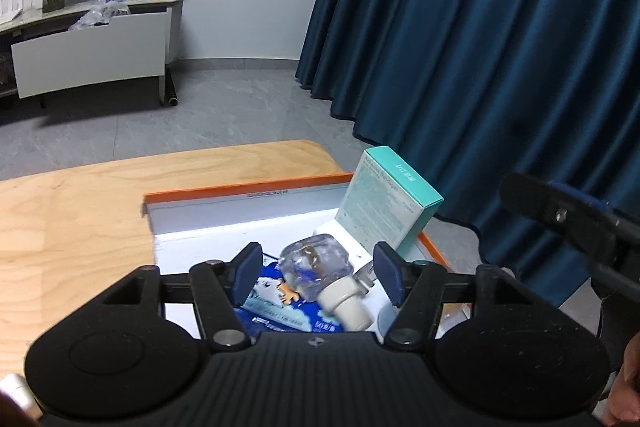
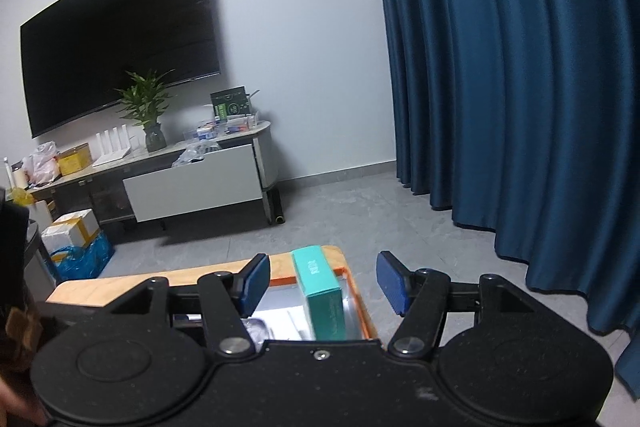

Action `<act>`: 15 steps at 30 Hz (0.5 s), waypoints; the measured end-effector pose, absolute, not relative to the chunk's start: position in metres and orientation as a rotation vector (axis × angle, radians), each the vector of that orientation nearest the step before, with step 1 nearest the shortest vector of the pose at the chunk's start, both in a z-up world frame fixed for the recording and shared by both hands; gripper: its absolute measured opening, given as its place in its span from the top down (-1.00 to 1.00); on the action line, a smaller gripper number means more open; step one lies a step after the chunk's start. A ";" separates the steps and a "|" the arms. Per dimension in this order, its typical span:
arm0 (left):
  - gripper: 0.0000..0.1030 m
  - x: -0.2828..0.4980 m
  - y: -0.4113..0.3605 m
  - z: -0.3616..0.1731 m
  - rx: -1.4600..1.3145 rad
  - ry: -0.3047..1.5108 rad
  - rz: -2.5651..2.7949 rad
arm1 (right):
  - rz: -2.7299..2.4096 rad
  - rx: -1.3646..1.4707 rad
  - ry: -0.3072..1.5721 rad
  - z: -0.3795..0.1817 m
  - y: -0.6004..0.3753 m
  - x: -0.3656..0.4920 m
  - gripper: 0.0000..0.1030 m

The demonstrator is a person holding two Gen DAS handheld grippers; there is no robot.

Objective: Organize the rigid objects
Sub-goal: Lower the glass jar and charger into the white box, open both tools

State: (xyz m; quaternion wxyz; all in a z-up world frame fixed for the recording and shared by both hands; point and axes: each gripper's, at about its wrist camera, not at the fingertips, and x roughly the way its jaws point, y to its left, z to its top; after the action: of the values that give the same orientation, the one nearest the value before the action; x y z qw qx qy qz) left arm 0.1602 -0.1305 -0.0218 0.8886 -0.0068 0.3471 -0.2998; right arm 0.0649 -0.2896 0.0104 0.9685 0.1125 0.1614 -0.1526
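A white box with an orange rim (image 1: 248, 191) sits at the far right end of the wooden table (image 1: 80, 211). Inside lie a clear bottle with a white cap (image 1: 320, 269), a blue printed pack (image 1: 276, 311) and a teal carton (image 1: 386, 203) that leans against the right wall. My left gripper (image 1: 318, 275) is open above the box, with the bottle between its fingers but not touched. My right gripper (image 2: 322, 285) is open and empty above the box's right end, over the teal carton (image 2: 322, 291). The right gripper also shows at the right edge of the left wrist view (image 1: 568, 223).
Dark blue curtains (image 2: 520, 87) hang close on the right. Across the grey floor stands a low TV cabinet (image 2: 192, 183) with an open drawer, a plant, boxes and a wall television. Cartons and a blue bag (image 2: 80, 251) lie on the floor at left.
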 end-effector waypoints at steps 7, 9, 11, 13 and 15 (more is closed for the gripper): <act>-0.45 0.145 -0.105 -0.012 0.012 0.709 -0.528 | -0.250 0.195 0.352 0.010 -0.263 0.060 -0.50; -0.52 0.140 -0.097 -0.009 0.018 0.711 -0.500 | -0.230 0.188 0.358 0.012 -0.254 0.058 -0.51; -0.55 0.137 -0.089 -0.008 0.014 0.718 -0.479 | -0.217 0.186 0.362 0.013 -0.246 0.057 -0.51; -0.60 0.133 -0.083 -0.006 0.023 0.719 -0.458 | -0.207 0.179 0.366 0.014 -0.239 0.055 -0.51; -0.64 0.130 -0.076 -0.005 0.027 0.717 -0.437 | -0.195 0.176 0.368 0.015 -0.233 0.055 -0.53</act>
State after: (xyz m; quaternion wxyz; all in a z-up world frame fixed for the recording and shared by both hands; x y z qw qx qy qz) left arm 0.1298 -0.0762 -0.0045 0.9131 0.0131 0.3480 -0.2119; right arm 0.0546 -0.2330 0.0147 0.9745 0.0873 0.1826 -0.0967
